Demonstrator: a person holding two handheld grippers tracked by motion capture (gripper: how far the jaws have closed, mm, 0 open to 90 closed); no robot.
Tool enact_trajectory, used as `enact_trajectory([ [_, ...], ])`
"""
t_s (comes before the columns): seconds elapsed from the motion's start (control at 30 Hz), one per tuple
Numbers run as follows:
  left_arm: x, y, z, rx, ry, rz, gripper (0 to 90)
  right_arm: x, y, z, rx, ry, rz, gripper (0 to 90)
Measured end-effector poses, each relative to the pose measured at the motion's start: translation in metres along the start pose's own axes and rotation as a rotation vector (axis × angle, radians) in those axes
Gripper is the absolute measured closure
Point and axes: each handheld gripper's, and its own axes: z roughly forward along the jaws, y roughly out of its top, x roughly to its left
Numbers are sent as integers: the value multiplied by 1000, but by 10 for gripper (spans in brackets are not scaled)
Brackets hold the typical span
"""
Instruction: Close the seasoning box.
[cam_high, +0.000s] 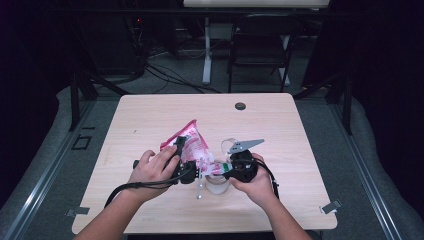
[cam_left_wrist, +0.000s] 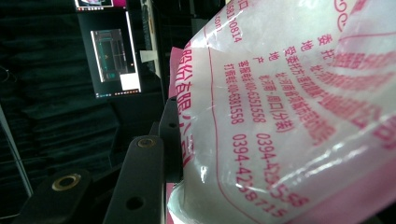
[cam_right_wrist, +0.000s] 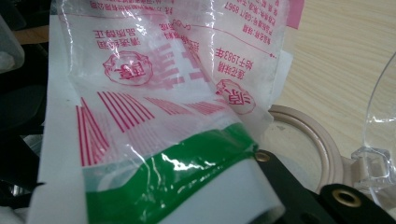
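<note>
While both hands sit near the front-middle of the bench (cam_high: 150, 110), the left hand-held gripper (cam_high: 181, 150) is clamped on a pink & white printed bag (cam_high: 189, 140), tilted w/ its upper end pointing away from the person. Left gripper view: bag plastic (cam_left_wrist: 289, 121) is pressed against the black jaw, red print & numbers readable. Right hand-held gripper (cam_high: 231, 170) has its jaws together, pinching the bag's lower green-banded end (cam_right_wrist: 187, 168) just over a round beige-rimmed container (cam_right_wrist: 322, 144) standing on the bench. Clear lid (cam_right_wrist: 380, 140) stands up beside the container's rim. Small dark round disc (cam_high: 240, 106) lies near the far edge, well apart from everything. Dark chair (cam_high: 260, 45) on the floor beyond.
</note>
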Motion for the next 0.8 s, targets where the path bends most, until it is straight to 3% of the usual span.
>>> enact_trajectory([
  [0.27, 0, 0, -1, -3, 11, -4, 656, 0, 0, 0, -1, 1, 0, 900],
  [0.3, -1, -1, 0, -23, 34, 0, 657, 0, 0, 0, -2, 2, 0, 900],
  [0.33, 0, 0, -2, 0, 13, 3, 657, 0, 0, 0, -1, 3, 1, 900],
  [0.4, 1, 1, -2, 0, 13, 11, 656, 0, 0, 0, -1, 4, 1, 900],
  [0.8, 1, 1, -3, -6, 33, -1, 657, 0, 0, -1, 0, 4, -2, 900],
])
